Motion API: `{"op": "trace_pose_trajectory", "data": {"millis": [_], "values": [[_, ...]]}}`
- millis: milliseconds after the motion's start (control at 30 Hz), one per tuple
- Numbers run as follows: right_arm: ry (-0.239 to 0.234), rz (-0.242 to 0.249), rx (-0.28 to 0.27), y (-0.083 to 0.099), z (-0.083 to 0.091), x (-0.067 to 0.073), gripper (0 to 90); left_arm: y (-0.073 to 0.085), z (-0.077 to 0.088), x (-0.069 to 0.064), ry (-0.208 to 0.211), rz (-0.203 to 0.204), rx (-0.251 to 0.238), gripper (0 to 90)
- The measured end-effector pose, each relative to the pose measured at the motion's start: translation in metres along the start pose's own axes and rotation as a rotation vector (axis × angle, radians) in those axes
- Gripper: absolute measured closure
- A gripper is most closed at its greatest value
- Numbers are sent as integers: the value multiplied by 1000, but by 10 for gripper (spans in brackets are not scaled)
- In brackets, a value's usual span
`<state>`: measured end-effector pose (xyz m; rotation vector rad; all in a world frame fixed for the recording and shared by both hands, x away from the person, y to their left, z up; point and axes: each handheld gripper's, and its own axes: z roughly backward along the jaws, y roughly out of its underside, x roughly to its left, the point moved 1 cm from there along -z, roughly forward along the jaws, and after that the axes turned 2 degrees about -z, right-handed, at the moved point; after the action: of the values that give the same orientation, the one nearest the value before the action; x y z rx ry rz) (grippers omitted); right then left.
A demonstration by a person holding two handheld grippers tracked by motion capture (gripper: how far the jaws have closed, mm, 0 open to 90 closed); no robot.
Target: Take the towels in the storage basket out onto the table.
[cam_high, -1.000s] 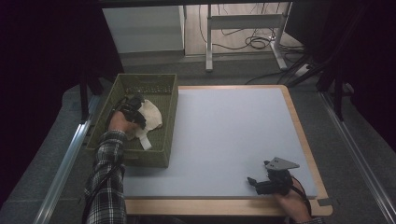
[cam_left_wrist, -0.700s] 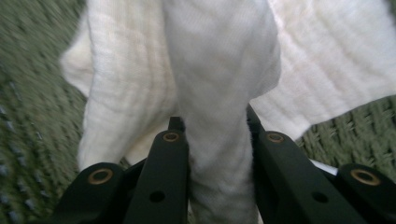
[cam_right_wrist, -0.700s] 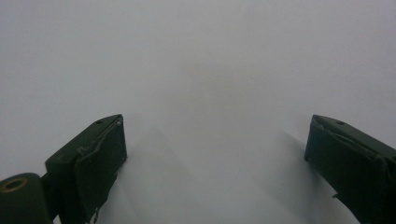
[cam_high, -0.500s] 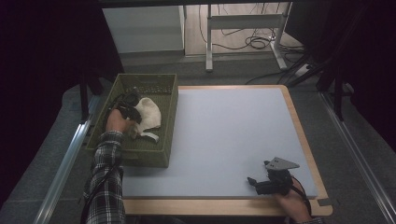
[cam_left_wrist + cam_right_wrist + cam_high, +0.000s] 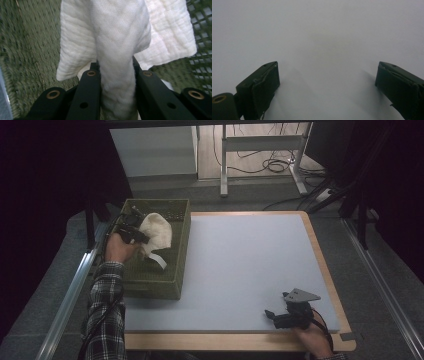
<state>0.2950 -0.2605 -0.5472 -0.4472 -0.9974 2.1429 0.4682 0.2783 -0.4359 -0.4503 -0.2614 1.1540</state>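
White cloth [image 5: 112, 47] bunched and pinched between the left gripper [image 5: 134, 234] jaws, which have just been closing on it; it hangs over the green basket [image 5: 172, 287], loose corner trailing inside. Risk: trailing end snags the mesh wall, or the thin fold slips free. Right gripper [image 5: 280, 317], well apart from the basket on the grey mat [image 5: 240, 265], jaws spread, nothing between them.

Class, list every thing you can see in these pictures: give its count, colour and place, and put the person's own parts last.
Cloth: one, white, held up over the basket.
Basket: one, olive green mesh, left edge of the table.
Table: one, pale grey top, wooden rim.
Metal frame: one, grey, floor behind the table.
Cables: several, black, floor behind.
Left gripper: one, black, shut on the cloth.
Right gripper: one, black, jaws open, near right corner.
Sleeve: one, checked, left forearm.
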Motion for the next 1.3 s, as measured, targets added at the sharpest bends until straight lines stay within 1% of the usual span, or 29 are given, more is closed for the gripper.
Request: {"op": "trace_pose_trajectory", "data": {"millis": [167, 233, 333, 533, 633, 733, 767, 933, 967, 1000, 1033, 1067, 1100, 1133, 1200, 1233, 1267, 1300], "values": [[1, 0, 0, 0, 0, 0, 55, -1, 18, -1, -2, -7, -54, 790], [0, 0, 0, 0, 0, 0, 55, -1, 23, -2, -6, -13, -66, 790], [1, 0, 0, 0, 0, 0, 55, 0, 31, -3, -2, -20, -84, 790], [2, 0, 0, 0, 0, 0, 54, -1, 44, -6, 19, -36, -124, 786], [2, 0, 0, 0, 0, 0, 54, -4, 49, -9, 23, -50, -133, 786], [2, -1, 0, 0, 0, 0, 54, -8, 53, -16, 30, -68, -143, 785], [2, 0, 1, 0, 0, 0, 54, -8, 53, -16, 30, -68, -143, 785], [2, 0, 0, 0, 0, 0, 54, -17, 54, -31, 42, -105, -153, 782], [2, 0, 0, 0, 0, 0, 54, -21, 54, -36, 45, -116, -160, 781], [2, 0, 0, 0, 0, 0, 54, -21, 54, -36, 45, -116, -160, 781], [2, 0, 0, 0, 0, 0, 55, -25, 53, -41, 51, -123, -164, 782], [1, 0, 0, 0, 0, 0, 55, -27, 53, -43, 54, -131, -164, 781], [1, 0, 0, 0, 0, 0, 55, -27, 53, -43, 54, -131, -164, 781], [1, -1, 0, 0, 0, 0, 55, -30, 54, -48, 59, -142, -166, 781], [1, -1, 0, 0, 0, 0, 55, -34, 55, -53, 66, -154, -169, 781], [1, -1, 0, 0, 0, 0, 55, -34, 55, -53, 66, -154, -169, 781], [1, -1, 0, 0, 0, 0, 55, -38, 56, -58, 74, -160, -175, 781], [1, -1, 0, 0, 0, 0, 55, -38, 56, -58, 74, -160, -175, 781]]}}
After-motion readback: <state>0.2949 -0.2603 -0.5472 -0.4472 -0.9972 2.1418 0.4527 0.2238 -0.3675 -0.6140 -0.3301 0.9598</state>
